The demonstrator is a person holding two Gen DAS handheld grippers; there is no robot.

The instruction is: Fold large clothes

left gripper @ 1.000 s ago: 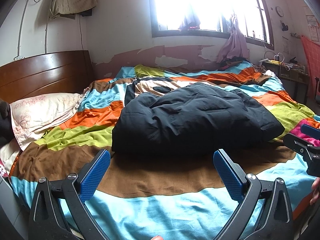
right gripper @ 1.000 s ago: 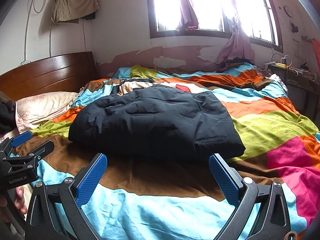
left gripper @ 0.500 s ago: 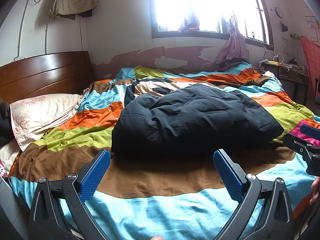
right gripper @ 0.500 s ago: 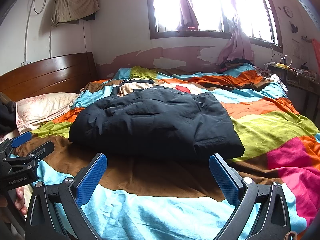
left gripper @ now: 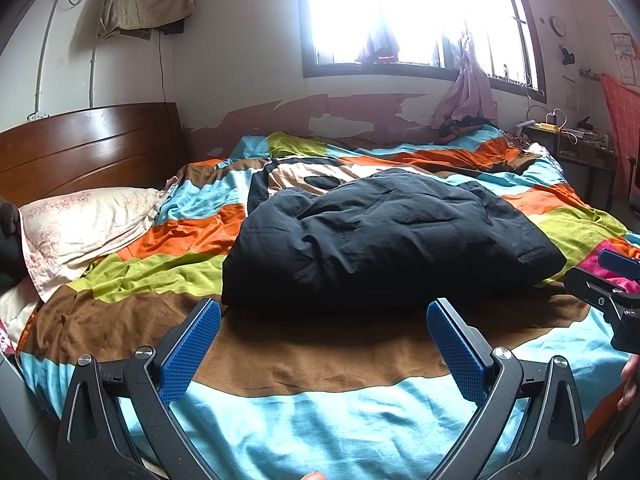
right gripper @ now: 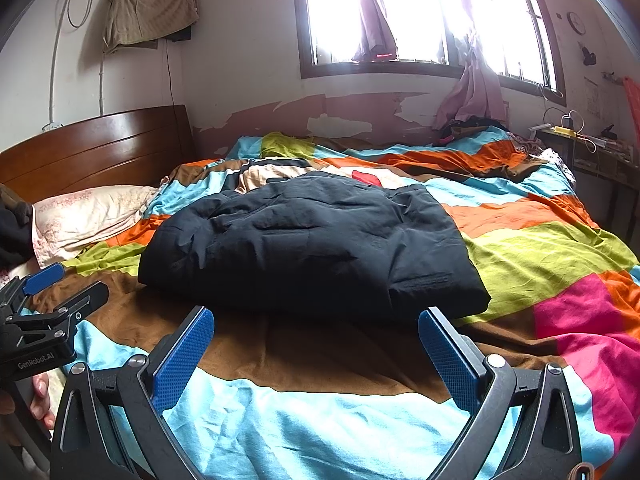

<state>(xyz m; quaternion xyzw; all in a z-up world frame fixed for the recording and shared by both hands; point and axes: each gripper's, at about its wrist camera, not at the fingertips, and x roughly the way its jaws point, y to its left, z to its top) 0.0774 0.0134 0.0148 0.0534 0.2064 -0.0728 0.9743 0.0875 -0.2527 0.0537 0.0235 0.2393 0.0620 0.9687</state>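
- The left tongs (left gripper: 323, 340) are spread wide and hold nothing; their blue pads (left gripper: 191, 350) hover over the brown band of the bedspread (left gripper: 304, 432), just short of the near edge of the garment.
- The right tongs (right gripper: 315, 346) are likewise spread and empty, held at about the same height beside the left pair, near the garment's front edge but not touching it.
- The black padded jacket (left gripper: 384, 240) lies in the middle of the bed, on top of the striped bedspread, gathered into a thick, roughly rectangular bundle with its edges tucked under.
- Judging by that compact shape, the folding looks largely done: no sleeve or hem trails out on any side that shows.
- The top is still puffy and creased, so what may be left is a pressing flat or a squaring of the corners; whether another fold is meant cannot be told.
- Further out, a pillow (left gripper: 88, 220) rests by the wooden headboard (left gripper: 92, 148) on the left, and a bright window (right gripper: 420, 12) fills the far wall.
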